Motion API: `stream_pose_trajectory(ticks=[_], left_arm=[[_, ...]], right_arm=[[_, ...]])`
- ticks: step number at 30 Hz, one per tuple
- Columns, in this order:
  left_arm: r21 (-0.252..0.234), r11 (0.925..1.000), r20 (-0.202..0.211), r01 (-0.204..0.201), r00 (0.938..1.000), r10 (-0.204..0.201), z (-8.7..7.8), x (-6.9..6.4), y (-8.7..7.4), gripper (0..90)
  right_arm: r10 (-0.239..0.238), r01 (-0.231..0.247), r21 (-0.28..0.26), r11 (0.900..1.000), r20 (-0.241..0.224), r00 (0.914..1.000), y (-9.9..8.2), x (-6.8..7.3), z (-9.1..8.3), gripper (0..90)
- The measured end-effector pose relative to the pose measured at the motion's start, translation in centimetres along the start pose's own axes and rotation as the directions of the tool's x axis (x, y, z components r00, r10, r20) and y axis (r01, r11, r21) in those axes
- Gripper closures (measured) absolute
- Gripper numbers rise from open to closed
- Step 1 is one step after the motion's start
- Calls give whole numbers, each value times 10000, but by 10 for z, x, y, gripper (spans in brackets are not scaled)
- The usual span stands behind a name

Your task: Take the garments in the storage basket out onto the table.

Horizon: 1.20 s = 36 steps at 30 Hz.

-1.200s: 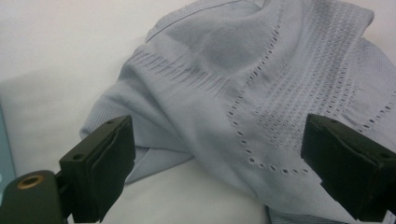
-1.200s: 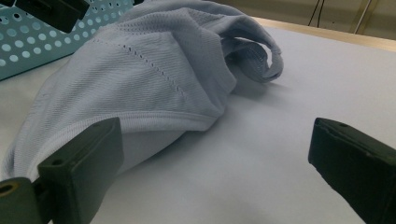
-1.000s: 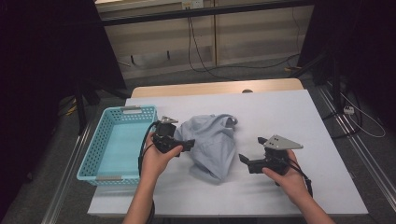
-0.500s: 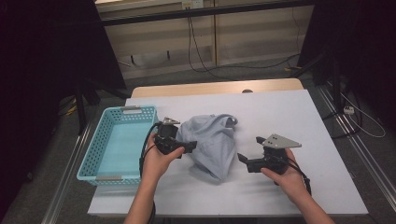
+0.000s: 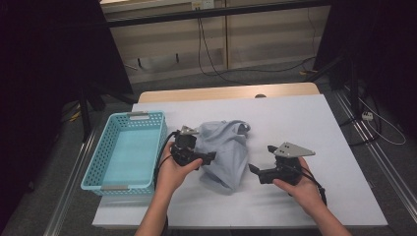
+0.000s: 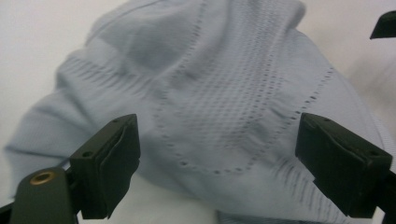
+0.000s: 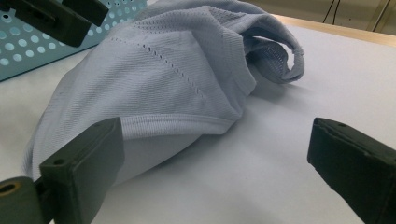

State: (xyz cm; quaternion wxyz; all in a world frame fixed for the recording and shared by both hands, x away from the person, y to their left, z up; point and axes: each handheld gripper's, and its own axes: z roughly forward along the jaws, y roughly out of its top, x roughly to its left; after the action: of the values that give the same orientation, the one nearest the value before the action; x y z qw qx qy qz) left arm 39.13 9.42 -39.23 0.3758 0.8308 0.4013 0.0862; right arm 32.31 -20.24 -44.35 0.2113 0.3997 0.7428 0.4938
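Grey garment lies crumpled mid-table beside the basket. My left gripper, jaws spread and just narrowing slightly around its edge, is lining up a grasp; right gripper waits spread nearby. Next I should pinch fabric.

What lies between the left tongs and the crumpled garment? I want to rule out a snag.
Nothing visible: the left tongs stand open right at the pale blue garment, with bare white table around it.

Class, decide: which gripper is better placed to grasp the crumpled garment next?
Left. The left gripper already reaches the garment, jaws open around its fabric; the right gripper sits apart on bare table.
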Motion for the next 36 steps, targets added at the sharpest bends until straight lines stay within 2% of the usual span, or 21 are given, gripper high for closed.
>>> stream_pose_trajectory(ticks=[3, 4, 6, 7, 10, 13, 15, 17, 18, 19, 23, 27, 30, 36], left_arm=[[106, 9999, 172, -84, 9998, 83, 5, -5, -1, 150], [288, 9993, 294, -229, 9993, 221, 11, -10, -2, 150], [362, 9991, 349, -240, 9991, 227, 15, -13, -3, 147], [591, 9976, 430, -352, 9985, 327, 22, -17, -6, 140], [821, 9962, 611, -279, 9979, 229, 29, -19, -8, 142], [1463, 9891, 970, -141, 9953, -2, 37, -21, -14, 396], [1613, 9867, 1011, -208, 9949, 44, 38, -21, -14, 545], [1751, 9843, 930, -222, 9956, 59, 38, -22, -15, 645], [1751, 9843, 930, -222, 9956, 59, 38, -22, -15, 709], [1730, 9848, 827, -164, 9966, 21, 37, -21, -14, 709], [1750, 9846, 889, 34, 9959, -192, 31, -16, -12, 833], [1698, 9849, 1075, 349, 9928, -537, 24, -11, -10, 862], [1613, 9858, 1123, 457, 9916, -644, 20, -9, -9, 867], [1027, 9905, 1160, 918, 9878, -1036, -1, 4, -4, 873]], right_arm=[[-40, 40, 30, 10000, 28, 10000, -2, 0, -1, 35], [-19, 18, 60, 10000, 54, 10000, -2, -1, -1, 35], [-24, 23, 99, 9999, 65, 10000, -3, -1, -1, 35], [-42, 39, 155, 9999, 177, 9998, -3, -2, 0, 36], [-8, 5, 126, 9999, 202, 9998, -3, -3, -1, 36], [3, -5, 87, 10000, 246, 9997, -2, -4, -1, 36], [8, -12, 126, 9999, 306, 9995, -3, -4, 0, 36], [-7, 0, 199, 9998, 358, 9994, -3, -5, 1, 39], [-5, -3, 213, 9998, 367, 9993, -3, -5, 1, 39], [-5, -3, 213, 9998, 367, 9993, -3, -5, 1, 39], [-21, 13, 222, 9998, 371, 9993, -3, -5, 0, 39], [-20, 7, 319, 9995, 428, 9991, -4, -6, 1, 39], [-14, -1, 317, 9995, 461, 9989, -4, -6, 1, 39], [30, -48, 347, 9994, 519, 9986, -5, -9, -1, 38]])
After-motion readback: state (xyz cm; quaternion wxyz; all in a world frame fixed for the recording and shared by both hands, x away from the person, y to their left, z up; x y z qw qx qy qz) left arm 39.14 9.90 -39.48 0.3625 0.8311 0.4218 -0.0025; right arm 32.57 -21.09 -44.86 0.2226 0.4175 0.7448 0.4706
